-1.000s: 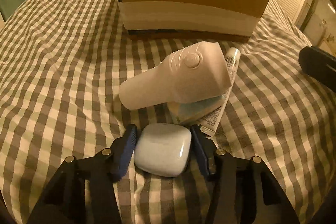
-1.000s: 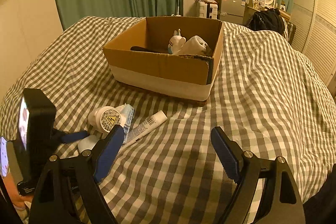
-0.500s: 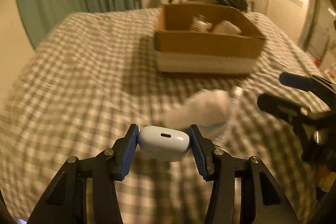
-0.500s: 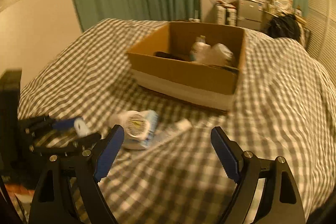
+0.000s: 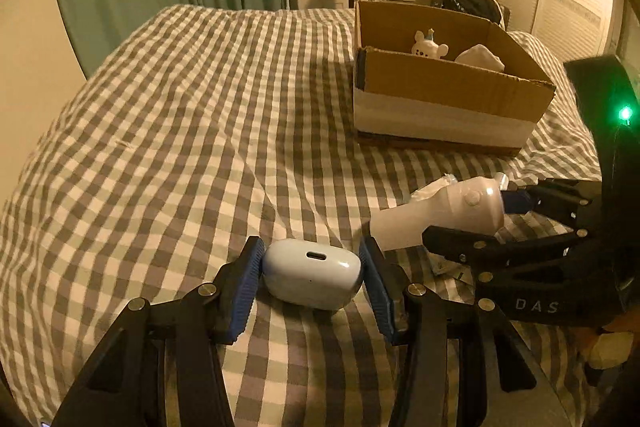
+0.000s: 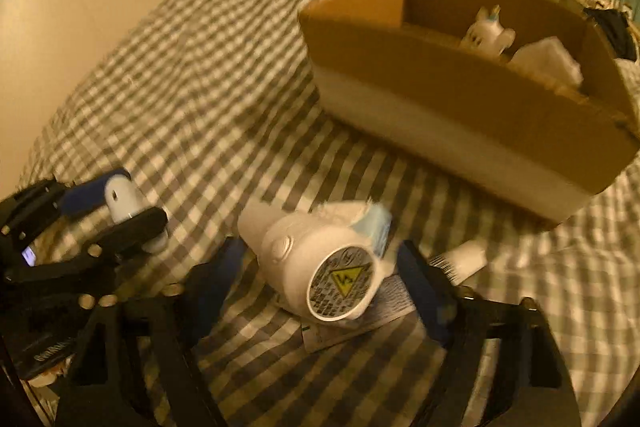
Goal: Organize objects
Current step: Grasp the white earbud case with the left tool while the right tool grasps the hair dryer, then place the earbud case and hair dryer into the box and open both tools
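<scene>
Centrally in the left wrist view, a small white earbud case (image 5: pixel 313 274) is pinched between the blue pads of the left gripper (image 5: pixel 312 277), lifted clear of the checked bedspread (image 5: pixel 180 131), charging port facing the camera. Those fingers are shut firmly on its two ends. Just to its right, a white handheld device shaped like a small hair dryer (image 6: pixel 316 259) lies on the bed across a flat packet and a tube (image 6: pixel 460 263). The right gripper (image 6: pixel 320 279) straddles the device's round labelled end; its fingers have just been closing around it but stand partly open, and the blur hides whether the pads touch yet. Further off stands an open cardboard box (image 5: pixel 448 95), already holding a white toy figure (image 5: pixel 429 47) and a pale bundle.

To do this well, the right fingers should probably settle on the device's thick barrel, not the tapering nozzle, and clear the packet underneath before squeezing. The case likely needs a level carry over the box's near wall, then a low release.
</scene>
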Tool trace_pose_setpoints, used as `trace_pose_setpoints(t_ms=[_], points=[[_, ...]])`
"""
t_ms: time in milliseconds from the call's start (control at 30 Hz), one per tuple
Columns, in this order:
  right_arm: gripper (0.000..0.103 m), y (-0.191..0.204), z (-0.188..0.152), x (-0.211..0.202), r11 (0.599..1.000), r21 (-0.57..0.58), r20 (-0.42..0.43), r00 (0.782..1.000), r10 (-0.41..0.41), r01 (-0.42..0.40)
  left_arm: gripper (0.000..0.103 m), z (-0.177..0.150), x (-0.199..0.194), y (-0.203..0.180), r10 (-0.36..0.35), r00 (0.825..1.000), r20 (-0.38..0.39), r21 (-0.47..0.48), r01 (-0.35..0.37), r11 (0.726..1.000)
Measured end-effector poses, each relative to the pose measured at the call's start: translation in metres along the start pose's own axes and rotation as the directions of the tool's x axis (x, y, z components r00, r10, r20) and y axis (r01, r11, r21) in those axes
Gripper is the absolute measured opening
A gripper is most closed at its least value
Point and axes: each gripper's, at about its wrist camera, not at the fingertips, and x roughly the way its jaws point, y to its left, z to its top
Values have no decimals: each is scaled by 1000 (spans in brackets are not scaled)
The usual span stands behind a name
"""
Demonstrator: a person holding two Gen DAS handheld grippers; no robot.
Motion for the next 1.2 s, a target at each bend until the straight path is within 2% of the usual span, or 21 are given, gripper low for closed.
trace_pose_setpoints(t_ms=[100,267,400,600,733,933,1200], points=[[60,0,-3,2,1000,1,-8,1000,5,-5,51,-2,5,-1,-6,1000,-14,-1,5,1000],[59,-1,-9,-7,1000,11,13,1000,-11,11,52,-4,17,-1,-28,998,-60,1,29,1000],[59,-3,-11,-15,1000,24,25,999,-21,20,53,-6,20,-5,-19,997,-77,34,22,999],[59,-2,-13,-30,999,31,56,998,-29,27,53,-4,13,-3,-36,997,-66,20,37,999],[59,0,-11,-51,998,22,110,992,-55,53,52,1,-2,-2,-45,998,-43,0,45,999],[59,-1,-4,-100,995,29,215,971,-104,100,52,24,-37,-11,-73,997,35,16,73,997],[59,-14,19,-166,983,51,341,923,-181,174,52,83,-63,-26,-85,987,136,40,80,996]])
